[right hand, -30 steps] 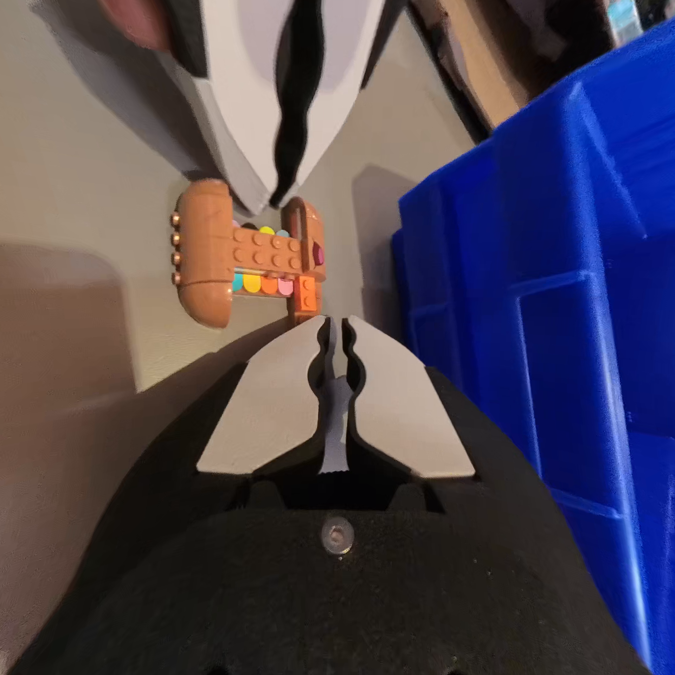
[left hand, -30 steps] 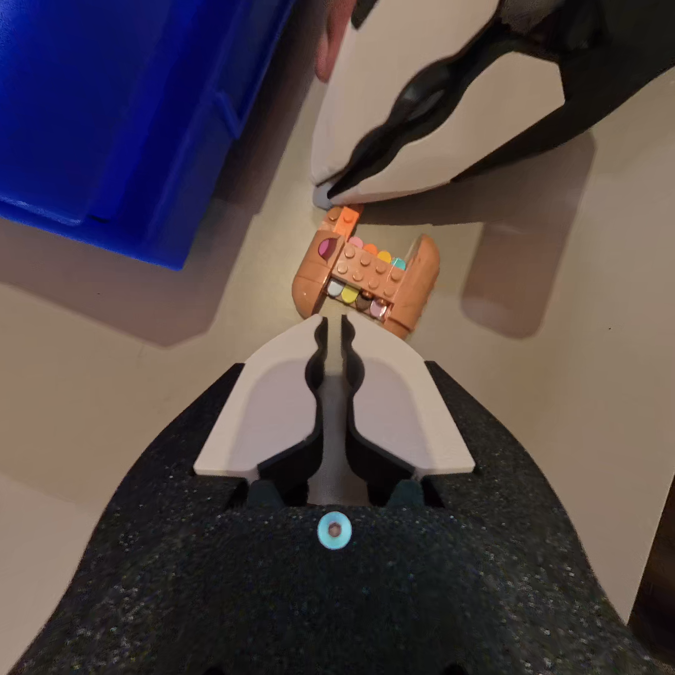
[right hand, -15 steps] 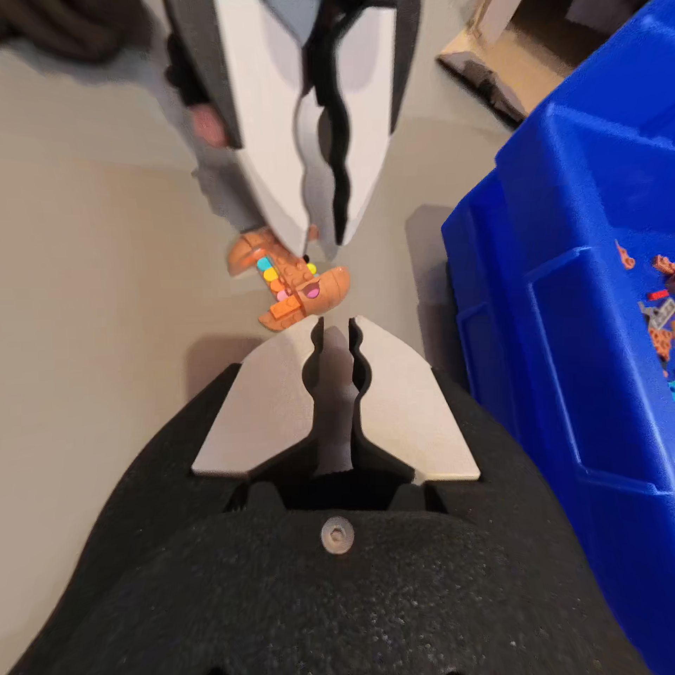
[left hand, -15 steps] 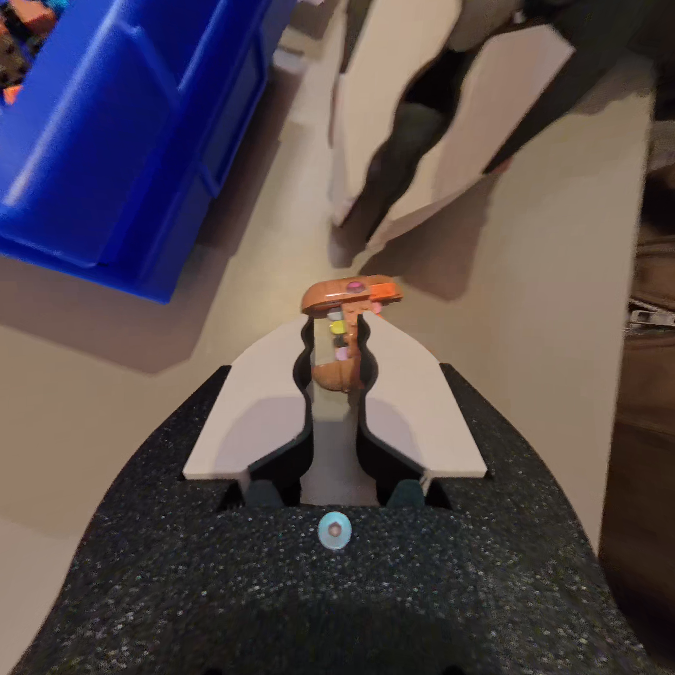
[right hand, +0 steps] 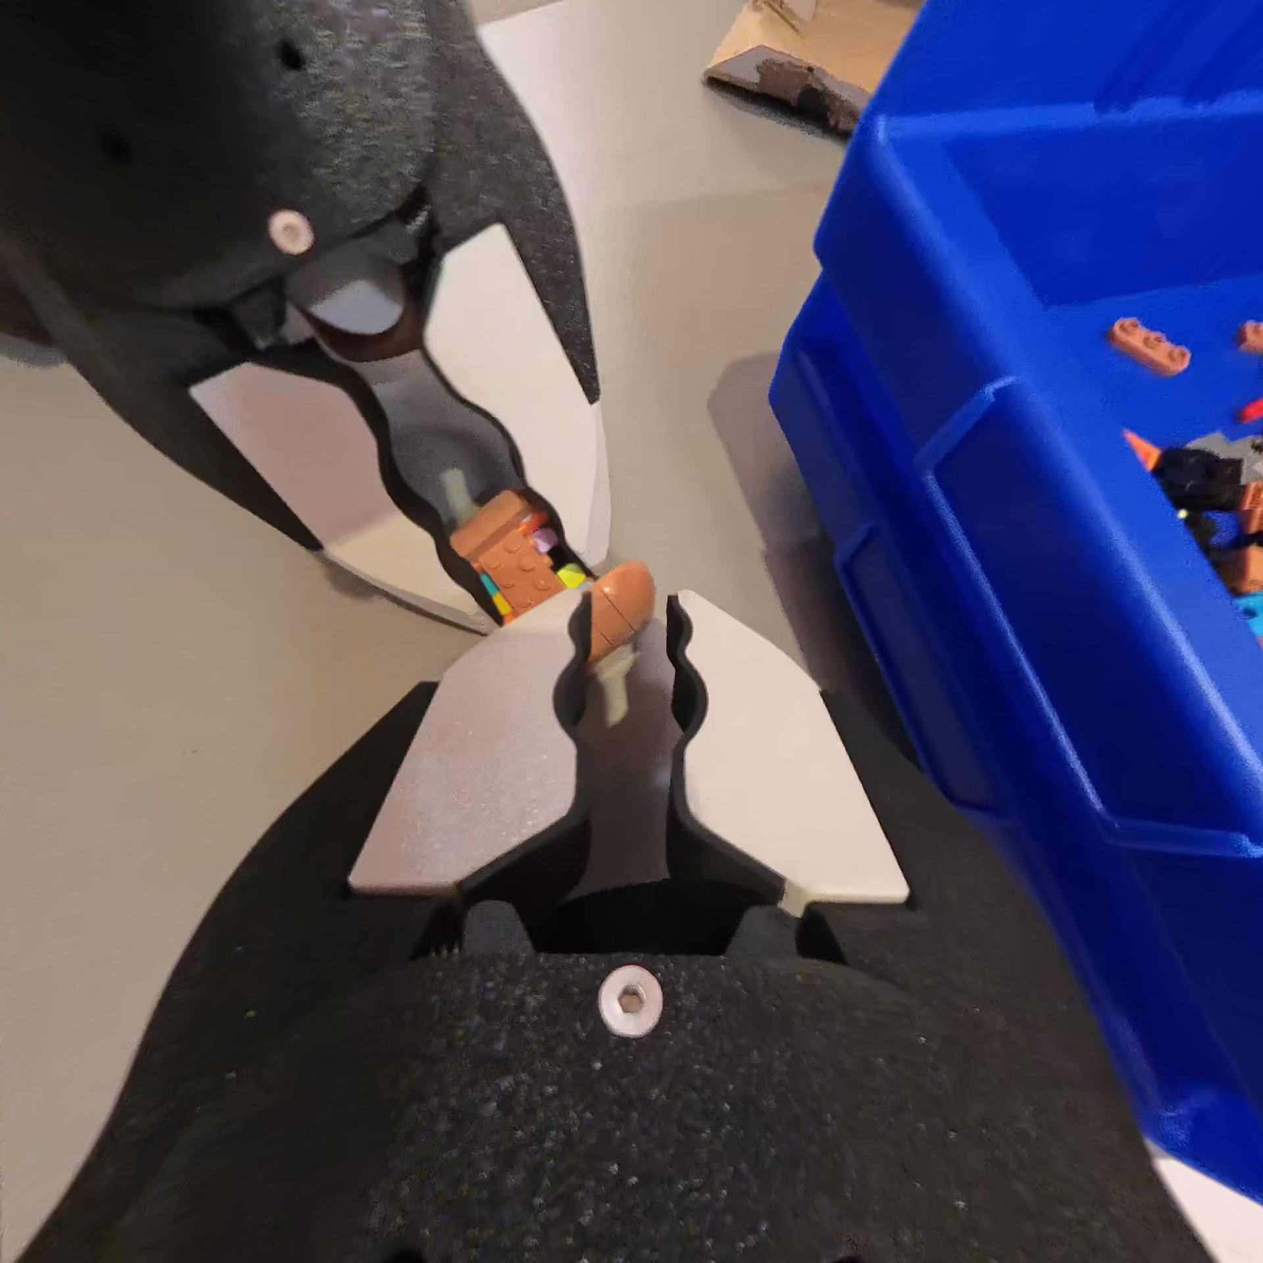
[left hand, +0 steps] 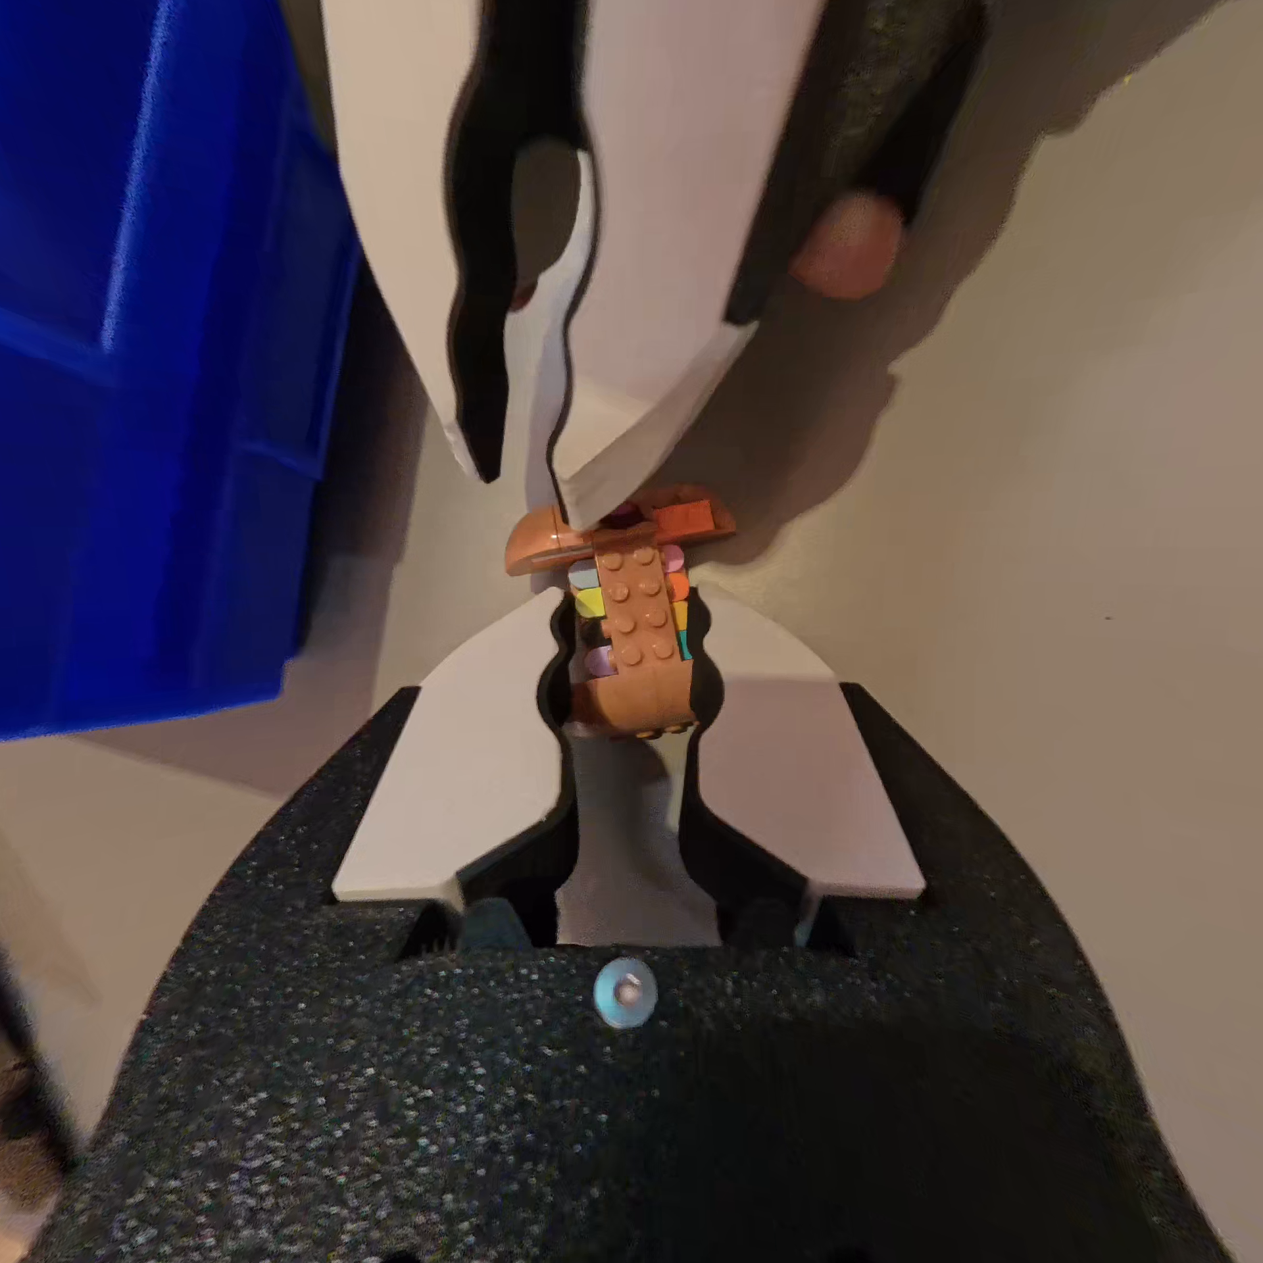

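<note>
A small brown brick model (left hand: pixel 639 615) with a row of coloured round tiles on each side is clamped between the fingers of my left gripper (left hand: pixel 629 601), which is shut on its middle and near end. My right gripper (left hand: pixel 526 499) comes in from above in the left wrist view, its tips at the model's far rounded end (left hand: pixel 540 540). In the right wrist view my right gripper (right hand: pixel 629 605) is open, with that rounded end (right hand: pixel 625 594) between its tips and against the left finger. The left gripper (right hand: pixel 543 594) holds the model (right hand: pixel 519 567) opposite.
A blue bin (right hand: pixel 1025 478) stands just right of the right gripper and holds several loose bricks (right hand: pixel 1216 492); it shows at the left in the left wrist view (left hand: pixel 137 342). A torn cardboard piece (right hand: pixel 799 61) lies at the back. A person's fingertip (left hand: pixel 844 253) rests on the right gripper. The table (right hand: pixel 137 683) is beige. Only a small space, under 4 cm, lies between the two pairs of fingers.
A second ago the model lay on the table between both shut grippers. My left gripper took hold of it; my right gripper opened and closed in on its far rounded end.
</note>
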